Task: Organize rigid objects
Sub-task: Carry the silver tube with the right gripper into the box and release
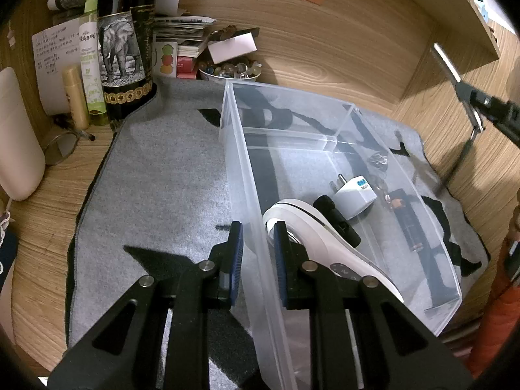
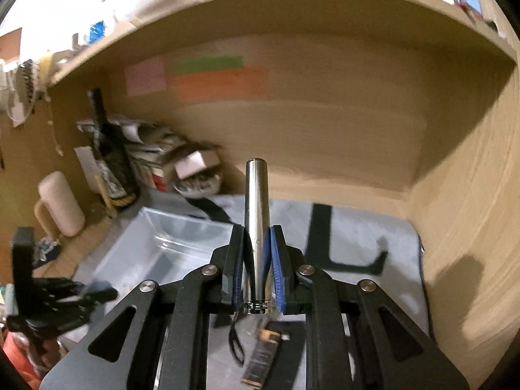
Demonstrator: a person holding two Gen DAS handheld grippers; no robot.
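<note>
From my left wrist camera, far left at 9 o'clock sits a cream jug [image 1: 18,133]. At 11 o'clock stand a dark bottle [image 1: 125,48] with an elephant label and a green spray bottle [image 1: 91,55] just beside it, then a paper stack [image 1: 182,37] and a small bowl [image 1: 229,73] of trinkets at 12 o'clock. A grey mat [image 1: 156,175] covers the table [image 1: 42,237].

My left gripper [image 1: 257,250] is pinching the left wall of the clear bin [image 1: 240,169], one pad outside, one inside. Inside the bin, from its 7 o'clock corner rightwards: a white handheld device [image 1: 312,237], a black cylinder [image 1: 338,219] touching it, a white plug adapter [image 1: 356,195], and a dark stick-shaped item [image 1: 408,224] along the right wall. A divider crosses the far end; that far section looks bare.

At 2 o'clock, my right gripper [image 1: 468,94] is up above the mat, well apart from the bin, with a metal tube [image 1: 447,61] sticking out.

From my right wrist camera, blurred: bin at 8 o'clock, left gripper at the far left edge. My right gripper [image 2: 257,260] is pressed onto the metal tube [image 2: 256,214], which points straight out along the fingers; a black wrist loop [image 2: 235,338] hangs from its rear end. Sticky notes [image 2: 208,81] on the back wall at 11 o'clock.
</note>
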